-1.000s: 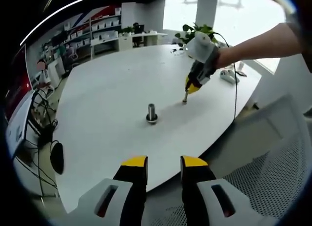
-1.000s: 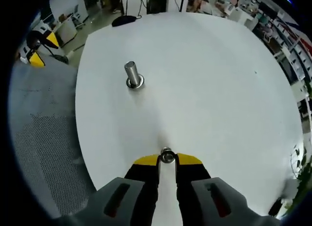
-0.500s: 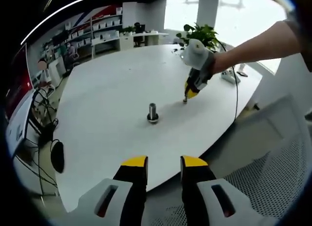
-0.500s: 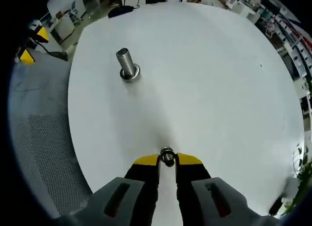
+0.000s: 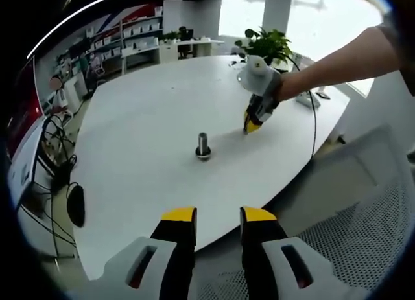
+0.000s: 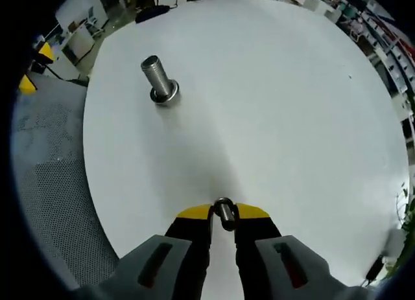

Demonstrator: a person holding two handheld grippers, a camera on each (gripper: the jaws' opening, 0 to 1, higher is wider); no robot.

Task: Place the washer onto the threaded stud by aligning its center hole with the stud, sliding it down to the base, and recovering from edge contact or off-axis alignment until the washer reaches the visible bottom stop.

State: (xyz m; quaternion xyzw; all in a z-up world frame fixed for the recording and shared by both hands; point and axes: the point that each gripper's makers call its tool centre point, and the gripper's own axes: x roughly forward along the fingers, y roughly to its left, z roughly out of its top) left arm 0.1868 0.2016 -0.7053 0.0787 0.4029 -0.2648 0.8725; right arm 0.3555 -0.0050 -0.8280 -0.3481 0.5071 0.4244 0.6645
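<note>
1. Washer [image 6: 224, 211]: small metal ring, pinched on edge between the yellow tips of the right claw [image 6: 222, 212], low over the worktop, well apart from the stud.
2. Threaded stud [image 6: 155, 76]: upright on a round base flange, standing on the worktop; in the left gripper view it [image 5: 203, 145] sits mid-surface, between the two claws.
3. Right claw: closed on the washer; in the left gripper view it [image 5: 251, 123] points down at the worktop, carried by a person's hand [image 5: 272, 86].
4. Left claw [image 5: 217, 217]: jaws parted by a narrow gap, nothing between them, held off the near edge.
5. Worktop [image 6: 279, 105]: white, rounded outline.
6. Potted plant [image 5: 267, 44]: at the far edge.
</note>
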